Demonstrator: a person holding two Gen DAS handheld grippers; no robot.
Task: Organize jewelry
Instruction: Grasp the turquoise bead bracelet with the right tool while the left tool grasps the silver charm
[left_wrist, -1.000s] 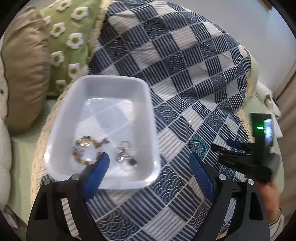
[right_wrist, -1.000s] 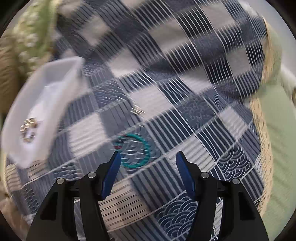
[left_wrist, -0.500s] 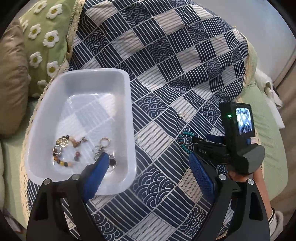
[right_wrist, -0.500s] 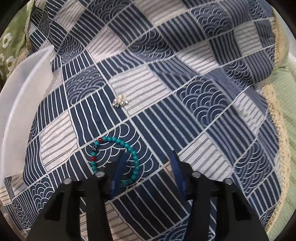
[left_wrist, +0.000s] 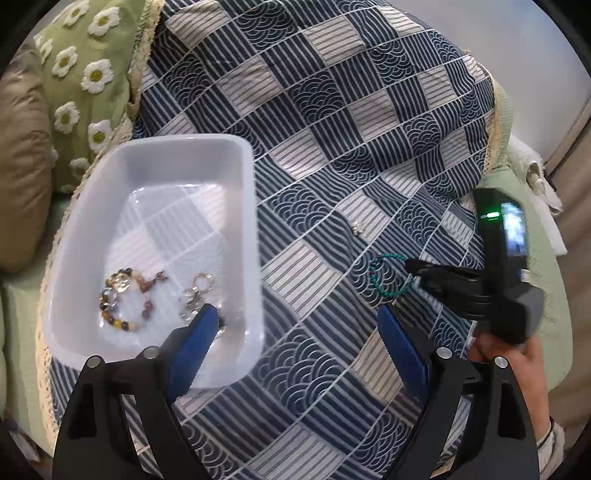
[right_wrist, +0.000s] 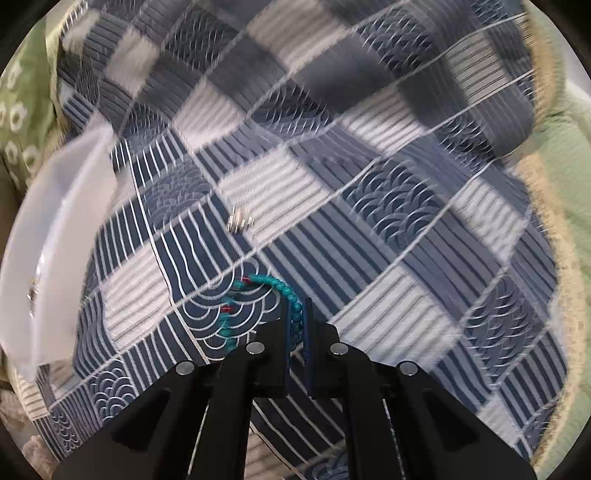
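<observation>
A teal bead bracelet lies on the blue patchwork quilt; it also shows in the left wrist view. My right gripper is shut on the bracelet's right side; in the left wrist view it reaches in from the right. My left gripper is open and empty, hovering over the near right corner of a white plastic tray. The tray holds a brown bead bracelet and a silver keyring piece. A small silver trinket lies on the quilt beyond the teal bracelet, also in the right wrist view.
A green daisy cushion and a tan cushion sit behind the tray at the left. A green blanket borders the quilt on the right. The tray's edge shows at left in the right wrist view.
My right gripper has closed from open onto the teal bracelet's right side. The left gripper shifted a little; the tray sits closer in its view.
</observation>
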